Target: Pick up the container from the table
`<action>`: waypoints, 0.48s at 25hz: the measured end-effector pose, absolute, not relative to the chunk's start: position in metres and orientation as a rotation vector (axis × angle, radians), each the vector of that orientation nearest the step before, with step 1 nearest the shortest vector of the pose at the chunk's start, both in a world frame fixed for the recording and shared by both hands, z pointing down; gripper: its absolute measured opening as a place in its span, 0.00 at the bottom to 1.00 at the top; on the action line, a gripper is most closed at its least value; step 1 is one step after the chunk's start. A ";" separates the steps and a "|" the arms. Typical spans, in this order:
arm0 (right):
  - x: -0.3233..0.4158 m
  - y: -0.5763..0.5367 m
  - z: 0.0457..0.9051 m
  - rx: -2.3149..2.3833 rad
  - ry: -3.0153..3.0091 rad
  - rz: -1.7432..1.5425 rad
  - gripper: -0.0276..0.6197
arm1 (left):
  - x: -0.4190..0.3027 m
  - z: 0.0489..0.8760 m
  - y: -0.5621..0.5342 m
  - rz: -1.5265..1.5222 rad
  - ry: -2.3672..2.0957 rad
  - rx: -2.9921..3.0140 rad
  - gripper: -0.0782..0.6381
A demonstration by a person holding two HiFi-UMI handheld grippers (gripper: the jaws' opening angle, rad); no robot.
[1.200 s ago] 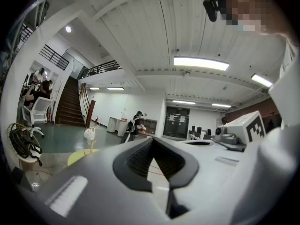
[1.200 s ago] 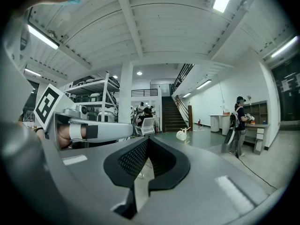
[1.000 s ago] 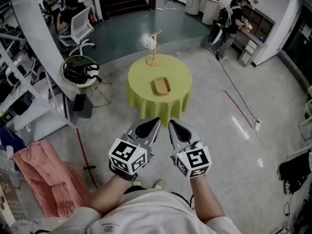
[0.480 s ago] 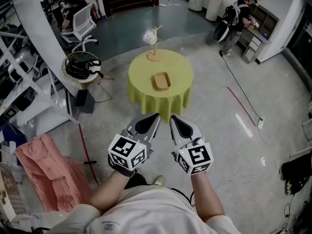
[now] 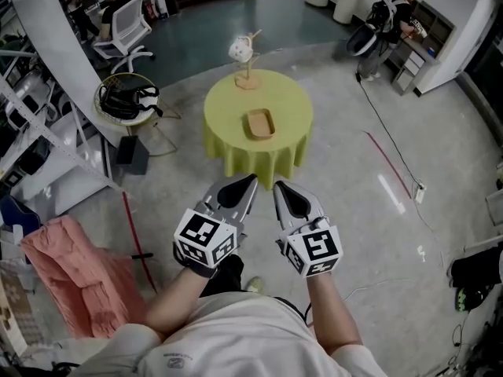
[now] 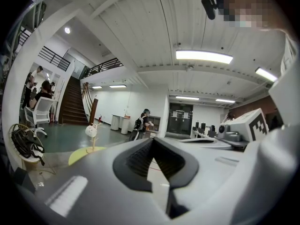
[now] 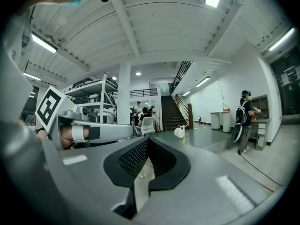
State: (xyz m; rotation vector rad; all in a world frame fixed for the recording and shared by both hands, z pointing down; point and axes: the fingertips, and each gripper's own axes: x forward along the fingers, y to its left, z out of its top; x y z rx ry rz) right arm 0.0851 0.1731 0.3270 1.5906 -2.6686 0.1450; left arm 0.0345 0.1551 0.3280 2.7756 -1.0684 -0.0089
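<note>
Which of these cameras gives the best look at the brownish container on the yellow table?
The head view: the container lies in full sight from above, near the middle of the round table. The left gripper view catches only a sliver of the table; the right gripper view shows no container.

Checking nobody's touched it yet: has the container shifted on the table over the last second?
No. The container sits in the same spot on the yellow table, just nearer than the wooden stand.

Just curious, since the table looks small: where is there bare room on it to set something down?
The yellow cloth is bare on both sides of the container and along the near edge. The far edge is crowded by the wooden stand.
</note>
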 end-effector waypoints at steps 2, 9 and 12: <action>0.083 0.159 0.332 1.594 -2.653 0.148 0.06 | 0.033 0.333 0.142 -0.006 -1.064 2.775 0.12; 0.076 0.096 0.343 1.636 -2.611 0.177 0.06 | 0.023 0.345 0.078 -0.005 -1.037 2.774 0.12; 0.072 0.068 0.349 1.640 -2.590 0.196 0.06 | 0.020 0.351 0.047 0.007 -1.019 2.771 0.12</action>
